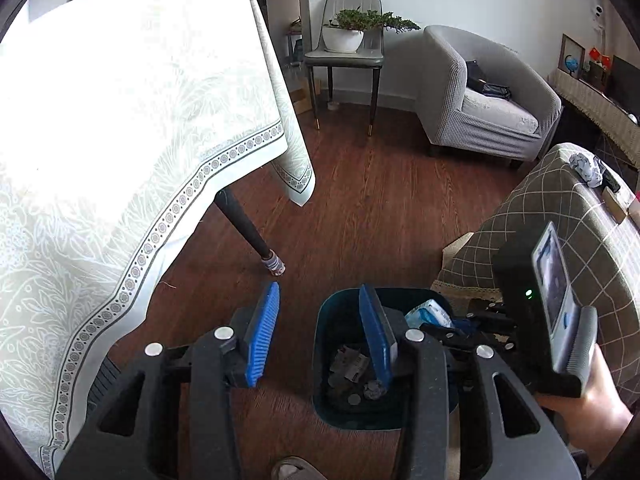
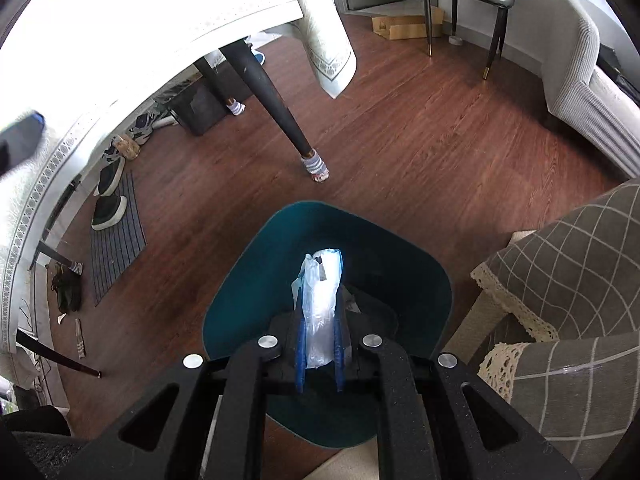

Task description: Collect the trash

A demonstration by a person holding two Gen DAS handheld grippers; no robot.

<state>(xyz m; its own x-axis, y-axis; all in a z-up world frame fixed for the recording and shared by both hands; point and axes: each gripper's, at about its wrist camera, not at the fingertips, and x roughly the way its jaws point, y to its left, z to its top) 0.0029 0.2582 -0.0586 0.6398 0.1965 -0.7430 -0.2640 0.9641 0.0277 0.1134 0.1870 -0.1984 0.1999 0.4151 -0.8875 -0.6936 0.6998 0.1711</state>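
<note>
A: Teal bin point(image 2: 240, 304) taken as landmark. Directly above its mouth, the right gripper point(image 2: 320, 354) is seen nearly closed, its blue pads pinched on a clear plastic wrapper point(image 2: 322, 296).

B: Left gripper point(image 1: 320, 334)?

A: Held over the bin's near rim, fingers partly apart, nothing between them. Crumpled scraps point(image 1: 354, 364) are noted on the bin's floor.

B: Beyond the bin?

A: A sock-capped table leg point(image 2: 280, 100), then a grey armchair point(image 1: 480, 92).
</note>
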